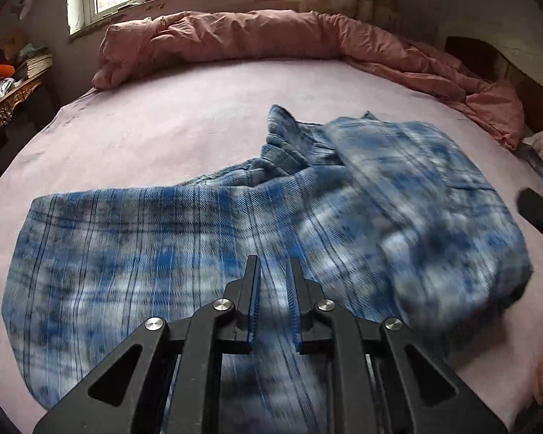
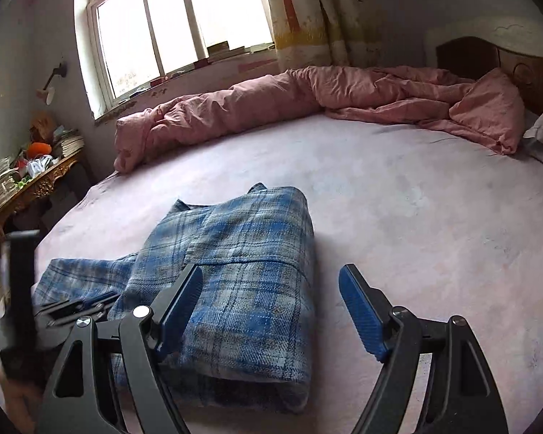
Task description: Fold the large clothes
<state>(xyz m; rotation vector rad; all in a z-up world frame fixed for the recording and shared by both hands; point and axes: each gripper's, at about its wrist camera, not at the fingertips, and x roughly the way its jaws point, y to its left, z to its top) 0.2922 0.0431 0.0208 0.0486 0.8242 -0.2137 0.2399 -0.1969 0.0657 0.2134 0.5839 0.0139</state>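
1. Left gripper point(image 1: 273, 289): jaws narrow, a slim gap showing between the blue pads point(image 1: 254, 300). Cloth runs under and between them, but motion blur hides any contact. I cannot tell if it is pinching fabric or just hovering low over it.
2. Right gripper point(image 2: 271, 307): jaws spread wide, nothing between them. It hangs over the near right corner of the fold, its left pad over cloth and its right pad over bare sheet. My read: released, or lining up for the edge.
3. Plaid shirt point(image 1: 199, 224) lies on the bed point(image 1: 144, 126), near the front edge. Its right part is doubled over into a thick rectangular stack point(image 2: 242, 260) (collar points away, toward the window). Its left part is spread flat in 1 layer toward the left gripper.
4. Judgement: about halfway. The flat left panel sits within the left gripper's reach, so it probably gets lifted over the stack next.
5. Risk: soft flannel slips and bunches, and the stack could shift when the panel drags.
6. Pink duvet point(image 1: 271, 36) is bunched along the far side of the bed, well apart from the shirt.
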